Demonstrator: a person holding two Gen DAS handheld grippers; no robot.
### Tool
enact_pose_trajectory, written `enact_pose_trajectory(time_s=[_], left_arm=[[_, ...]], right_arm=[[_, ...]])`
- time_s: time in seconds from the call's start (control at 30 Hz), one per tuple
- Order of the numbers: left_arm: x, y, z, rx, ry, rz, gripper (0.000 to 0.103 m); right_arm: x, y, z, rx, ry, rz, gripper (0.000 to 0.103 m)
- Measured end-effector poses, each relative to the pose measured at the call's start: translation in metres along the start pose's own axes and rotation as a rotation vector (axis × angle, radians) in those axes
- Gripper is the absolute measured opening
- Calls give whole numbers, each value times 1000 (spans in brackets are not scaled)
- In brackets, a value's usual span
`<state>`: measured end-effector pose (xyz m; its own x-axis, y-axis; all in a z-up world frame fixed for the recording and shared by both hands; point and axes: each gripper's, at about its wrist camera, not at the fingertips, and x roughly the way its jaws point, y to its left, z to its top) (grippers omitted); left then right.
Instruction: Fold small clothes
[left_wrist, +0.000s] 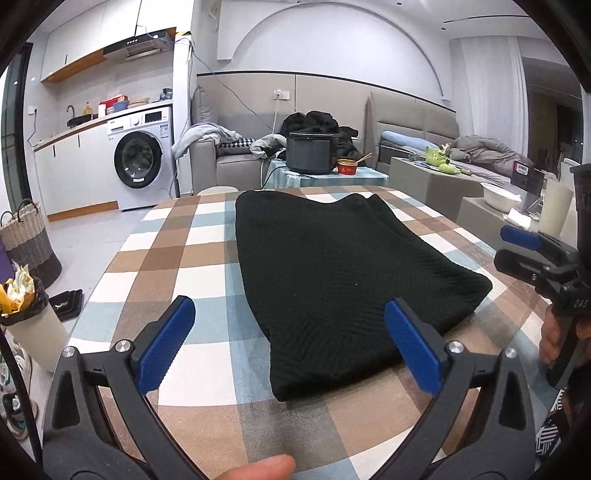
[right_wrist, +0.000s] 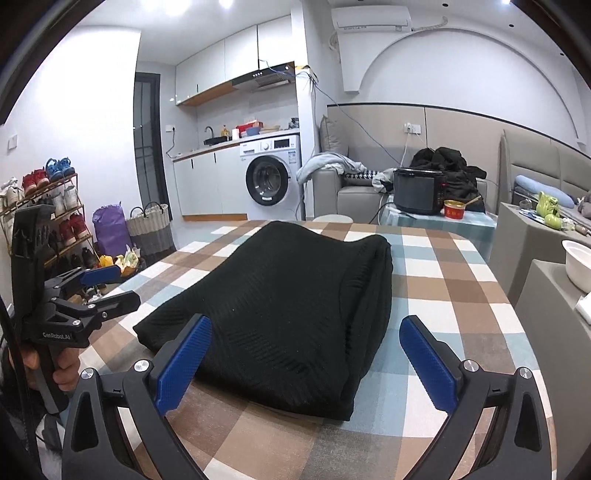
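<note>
Left gripper (left_wrist: 290, 317): ribbed blue pads spread, empty | right gripper (right_wrist: 304, 334): spread, empty | black ribbed knit garment (left_wrist: 332, 266): folded rectangle, flat on checked tablecloth (left_wrist: 166, 258), just ahead of both

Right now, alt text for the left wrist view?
A folded black garment lies on a checked tablecloth, just ahead of the open left gripper, which holds nothing. The right gripper hangs at the right edge; a washing machine stands behind.
</note>
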<state>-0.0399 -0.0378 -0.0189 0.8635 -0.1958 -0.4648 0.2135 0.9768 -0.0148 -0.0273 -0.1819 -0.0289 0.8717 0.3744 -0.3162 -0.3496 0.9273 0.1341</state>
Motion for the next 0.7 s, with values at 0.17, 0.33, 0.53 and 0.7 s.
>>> enact_pose_trajectory(time_s=[0.17,0.33,0.53,0.7], left_arm=[[1,-1,1,0,4,-10,102],[5,6,1,-30,14,-8,102],[6,9,1,-40,19,-1,102],[8,13,1,-52,21,4,102]], right_arm=[[-1,1,0,-4,-5,-8,103],[-4,0,-1,-5,-20,4,103],[-4,-1,-1,1,-18,11,103],[-2,-2,-1,-3,-19,18,103]])
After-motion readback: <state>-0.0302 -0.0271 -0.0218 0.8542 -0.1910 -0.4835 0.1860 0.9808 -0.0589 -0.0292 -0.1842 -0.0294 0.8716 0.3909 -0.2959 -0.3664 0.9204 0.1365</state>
